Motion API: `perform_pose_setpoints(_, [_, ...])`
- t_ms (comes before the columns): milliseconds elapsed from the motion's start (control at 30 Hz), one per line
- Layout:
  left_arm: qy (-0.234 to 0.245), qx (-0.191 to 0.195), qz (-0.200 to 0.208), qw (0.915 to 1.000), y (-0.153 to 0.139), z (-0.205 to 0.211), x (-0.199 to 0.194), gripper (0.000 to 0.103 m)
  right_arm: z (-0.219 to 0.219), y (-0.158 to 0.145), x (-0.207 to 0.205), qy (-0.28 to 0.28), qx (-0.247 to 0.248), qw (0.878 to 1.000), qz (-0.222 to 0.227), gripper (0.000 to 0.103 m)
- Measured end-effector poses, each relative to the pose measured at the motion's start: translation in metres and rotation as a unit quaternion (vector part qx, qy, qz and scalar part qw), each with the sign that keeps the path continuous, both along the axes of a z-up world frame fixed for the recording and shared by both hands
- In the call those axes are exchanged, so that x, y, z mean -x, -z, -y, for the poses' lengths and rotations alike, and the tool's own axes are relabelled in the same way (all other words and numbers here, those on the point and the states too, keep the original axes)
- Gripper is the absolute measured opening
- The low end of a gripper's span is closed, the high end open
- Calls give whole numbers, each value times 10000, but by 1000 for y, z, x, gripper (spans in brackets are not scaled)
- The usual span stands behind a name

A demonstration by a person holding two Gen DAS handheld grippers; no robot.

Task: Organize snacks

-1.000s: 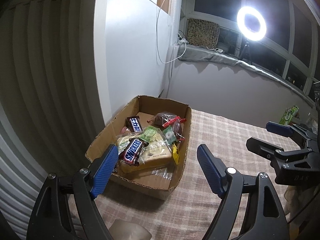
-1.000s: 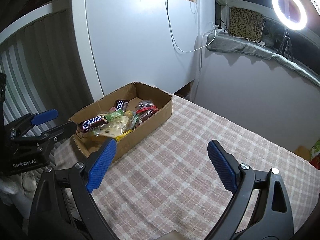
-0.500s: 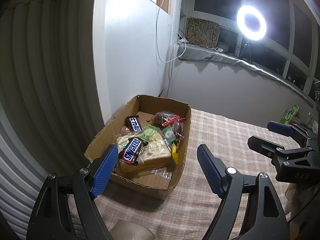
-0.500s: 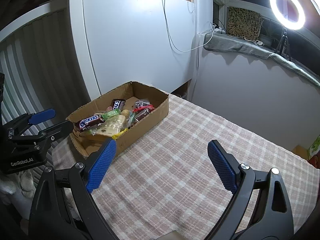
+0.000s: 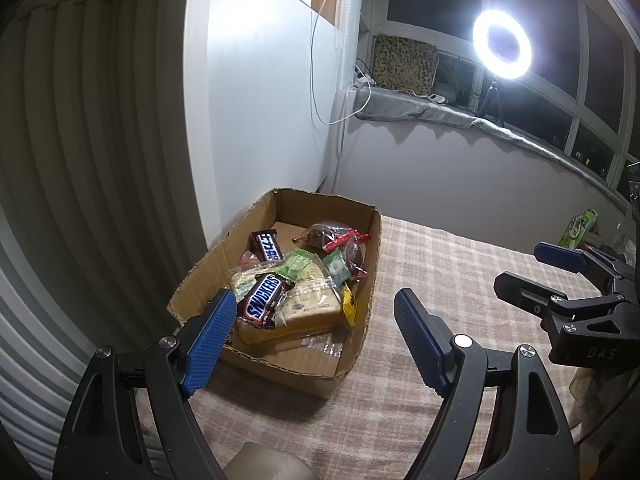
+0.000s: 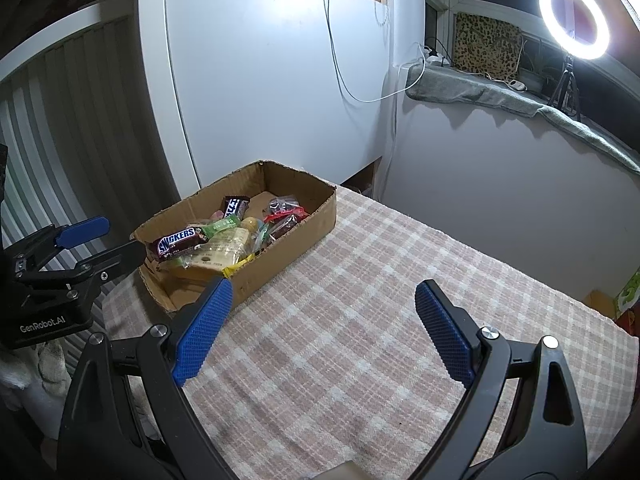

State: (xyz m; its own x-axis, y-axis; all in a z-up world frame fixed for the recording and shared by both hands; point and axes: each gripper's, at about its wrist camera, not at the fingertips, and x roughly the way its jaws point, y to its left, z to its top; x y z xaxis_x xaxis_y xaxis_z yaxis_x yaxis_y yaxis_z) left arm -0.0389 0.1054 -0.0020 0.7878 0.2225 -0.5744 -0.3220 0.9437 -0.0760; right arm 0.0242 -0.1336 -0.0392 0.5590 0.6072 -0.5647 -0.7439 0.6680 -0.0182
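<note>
A Snickers bar (image 5: 262,300) lies atop the snacks in the cardboard box (image 5: 362,320), long axis along the box, while the left gripper (image 5: 312,338) and right gripper (image 6: 320,328) both gape empty.

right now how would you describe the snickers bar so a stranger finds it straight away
Find the open cardboard box on the checked tablecloth, beside the white wall panel. At its near end, on top of the pale bread packet, lies the Snickers bar: the brown wrapper with big white-on-blue lettering.
</note>
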Motion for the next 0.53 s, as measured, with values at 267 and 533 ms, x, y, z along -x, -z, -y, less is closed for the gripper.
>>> perform_pose_setpoints(267, [6, 4, -24, 10000, 1, -1, -2, 81, 4, 2, -2, 63, 6, 10000, -20, 95])
perform_pose_setpoints(533, [92, -129, 58, 9999, 2, 4, 0, 81, 2, 6, -1, 110, 72, 9999, -45, 95])
